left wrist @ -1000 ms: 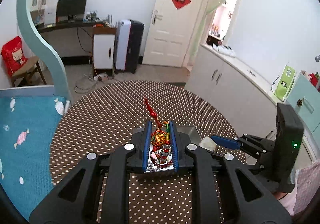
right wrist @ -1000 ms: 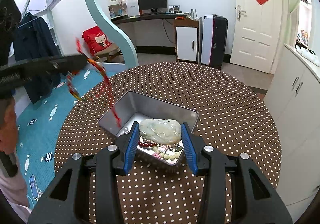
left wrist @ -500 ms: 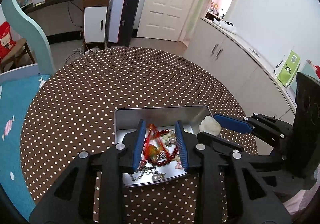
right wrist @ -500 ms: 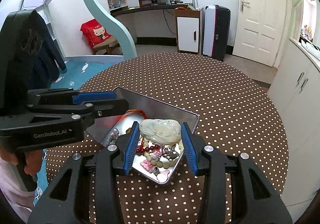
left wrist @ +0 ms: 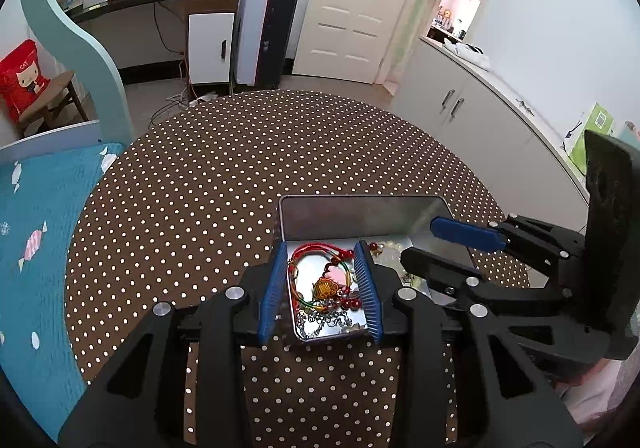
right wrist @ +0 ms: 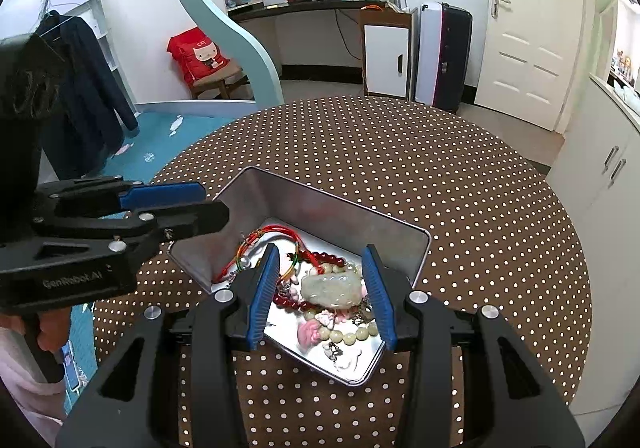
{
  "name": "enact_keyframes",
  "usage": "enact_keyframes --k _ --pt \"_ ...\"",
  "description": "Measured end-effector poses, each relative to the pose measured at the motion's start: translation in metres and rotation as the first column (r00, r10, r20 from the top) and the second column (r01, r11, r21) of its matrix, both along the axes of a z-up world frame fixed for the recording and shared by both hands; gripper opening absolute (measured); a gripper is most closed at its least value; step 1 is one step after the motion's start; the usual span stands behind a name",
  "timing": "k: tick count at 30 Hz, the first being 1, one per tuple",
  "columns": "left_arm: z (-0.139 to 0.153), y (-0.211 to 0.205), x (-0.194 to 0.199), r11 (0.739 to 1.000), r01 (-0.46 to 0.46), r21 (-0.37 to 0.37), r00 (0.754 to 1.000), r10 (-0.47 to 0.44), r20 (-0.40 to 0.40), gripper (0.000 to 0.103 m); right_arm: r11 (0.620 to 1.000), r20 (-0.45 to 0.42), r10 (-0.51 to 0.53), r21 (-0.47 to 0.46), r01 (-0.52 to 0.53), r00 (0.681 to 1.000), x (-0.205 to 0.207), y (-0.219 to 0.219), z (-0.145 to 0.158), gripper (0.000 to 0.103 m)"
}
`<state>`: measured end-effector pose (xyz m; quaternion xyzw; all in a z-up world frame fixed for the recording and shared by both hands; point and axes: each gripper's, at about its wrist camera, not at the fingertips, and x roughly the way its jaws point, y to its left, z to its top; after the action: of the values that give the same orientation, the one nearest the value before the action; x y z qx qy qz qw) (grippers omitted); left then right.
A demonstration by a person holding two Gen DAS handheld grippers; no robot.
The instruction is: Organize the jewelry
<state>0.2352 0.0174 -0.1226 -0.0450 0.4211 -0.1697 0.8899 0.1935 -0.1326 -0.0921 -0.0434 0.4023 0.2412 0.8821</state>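
A metal tin [left wrist: 360,212] [right wrist: 328,200] sits on the brown dotted table [left wrist: 240,168] and holds a heap of jewelry. A red cord bracelet with a knot charm [left wrist: 324,272] [right wrist: 276,240] lies in the tin. My left gripper [left wrist: 322,252] is open above it, and it also shows in the right wrist view [right wrist: 188,204]. A pale green jade pendant [right wrist: 332,288] lies on the beads in the tin. My right gripper [right wrist: 320,260] is open around the pendant, and it also shows in the left wrist view [left wrist: 444,244].
The round table [right wrist: 460,188] stretches beyond the tin. White cabinets [left wrist: 480,116] stand to the right. A blue bed [left wrist: 32,228] and a teal arch [left wrist: 80,48] are to the left. A desk, a suitcase and a door are at the back.
My left gripper lowered the red cord bracelet into the tin and opened, letting it go. My right gripper opened and the jade pendant dropped onto the beads in the tin.
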Motion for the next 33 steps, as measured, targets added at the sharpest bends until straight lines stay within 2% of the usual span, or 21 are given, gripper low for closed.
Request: enact_keyframes --k 9,11,14,16,19,23,26,33 --pt "0.002 -0.011 -0.011 1.000 0.012 0.021 1.000 -0.012 0.007 0.040 0.999 0.008 -0.038 -0.013 0.038 0.999 -0.009 -0.010 0.004 0.043" --pt "0.003 -0.014 -0.014 1.000 0.011 0.027 1.000 -0.011 0.007 0.046 0.999 0.012 -0.045 -0.011 0.045 0.999 -0.012 -0.009 0.006 0.046" --pt "0.006 -0.017 -0.021 0.999 0.013 0.034 1.000 -0.013 0.016 0.051 0.998 0.018 -0.065 -0.008 0.065 0.998 -0.018 -0.013 0.009 0.058" --pt "0.010 -0.019 -0.028 0.999 0.004 0.054 1.000 -0.005 0.031 0.052 0.995 0.024 -0.096 -0.013 0.096 0.995 -0.023 -0.017 0.011 0.074" --pt "0.016 -0.020 -0.037 0.998 -0.018 0.066 0.999 0.015 0.050 0.058 0.990 0.037 -0.138 -0.012 0.138 0.990 -0.033 -0.024 0.016 0.085" --pt "0.028 -0.025 -0.056 0.993 -0.049 0.105 0.994 0.039 0.098 0.065 0.978 0.068 -0.201 -0.042 0.204 0.977 -0.046 -0.030 0.023 0.088" --pt "0.037 -0.028 -0.071 0.991 -0.067 0.116 0.990 0.052 0.128 0.069 0.968 0.086 -0.244 -0.032 0.247 0.966 -0.058 -0.038 0.030 0.095" --pt "0.070 -0.032 -0.103 0.982 -0.125 0.142 0.970 0.091 0.225 0.076 0.950 0.184 -0.301 -0.026 0.311 0.936 -0.090 -0.046 0.057 0.095"
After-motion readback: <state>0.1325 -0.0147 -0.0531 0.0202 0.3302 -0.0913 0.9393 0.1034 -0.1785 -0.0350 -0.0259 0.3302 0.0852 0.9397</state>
